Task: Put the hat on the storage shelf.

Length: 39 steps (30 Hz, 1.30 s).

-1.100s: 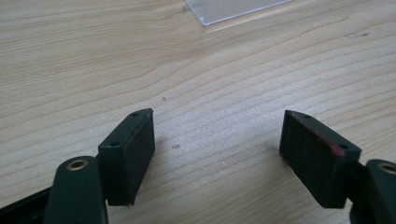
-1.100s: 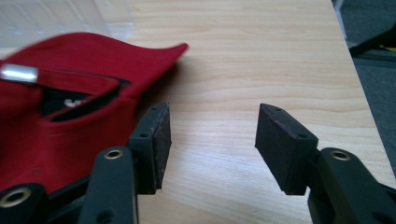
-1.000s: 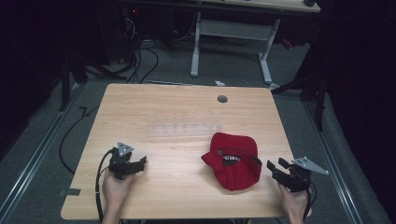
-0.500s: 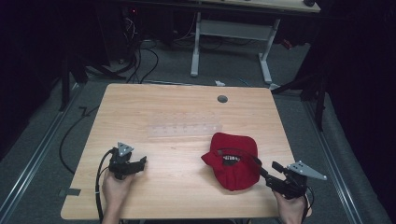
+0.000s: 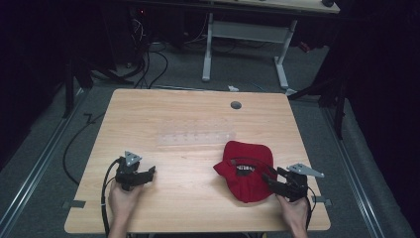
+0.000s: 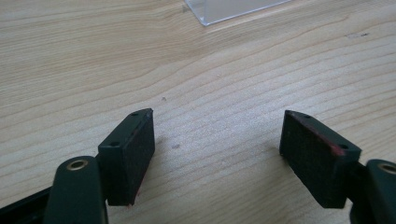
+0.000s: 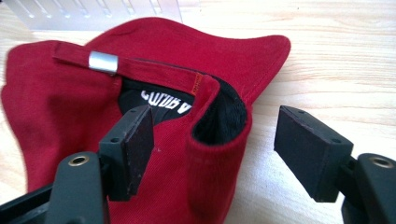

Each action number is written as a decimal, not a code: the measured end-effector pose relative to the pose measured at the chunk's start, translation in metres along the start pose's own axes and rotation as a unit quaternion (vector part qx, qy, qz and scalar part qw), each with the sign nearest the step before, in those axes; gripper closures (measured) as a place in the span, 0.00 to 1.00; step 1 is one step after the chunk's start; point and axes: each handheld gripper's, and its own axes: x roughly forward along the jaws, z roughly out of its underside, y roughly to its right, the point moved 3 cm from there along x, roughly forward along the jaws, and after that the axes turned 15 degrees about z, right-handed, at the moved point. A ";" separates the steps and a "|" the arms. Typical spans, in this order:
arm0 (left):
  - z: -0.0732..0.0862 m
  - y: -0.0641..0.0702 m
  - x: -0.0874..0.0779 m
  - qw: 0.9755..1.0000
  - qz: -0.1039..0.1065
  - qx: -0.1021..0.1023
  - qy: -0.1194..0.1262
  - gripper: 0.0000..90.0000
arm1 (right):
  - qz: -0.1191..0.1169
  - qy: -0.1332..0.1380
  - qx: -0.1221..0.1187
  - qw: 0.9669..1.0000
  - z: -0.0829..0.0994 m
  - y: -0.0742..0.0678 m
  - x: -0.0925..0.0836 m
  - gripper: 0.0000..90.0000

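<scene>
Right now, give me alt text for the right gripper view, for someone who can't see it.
A red cap lies on a pale wooden table, and the right tool has its two black jaws open astride the cap's back edge, not pressing it. A red strap with a silver buckle crosses the cap, and a clear plastic rack sits beyond.

- High view: fixed above the near edge of the wooden table, facing forward and down; far off, taking in the whole tabletop and floor beyond.
- Left gripper view: mounted on the left gripper, looking along open jaws, very close to bare wood; clear plastic strip at 12 o'clock.
- Right gripper view: mounted on the right gripper, close on the red cap at 11 o'clock.
- Shared with the high view: cap, strip.
</scene>
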 end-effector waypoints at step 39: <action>0.000 -0.001 0.001 1.000 -0.004 0.001 -0.001 0.27 | -0.012 -0.025 0.019 0.999 -0.001 0.004 0.034 0.84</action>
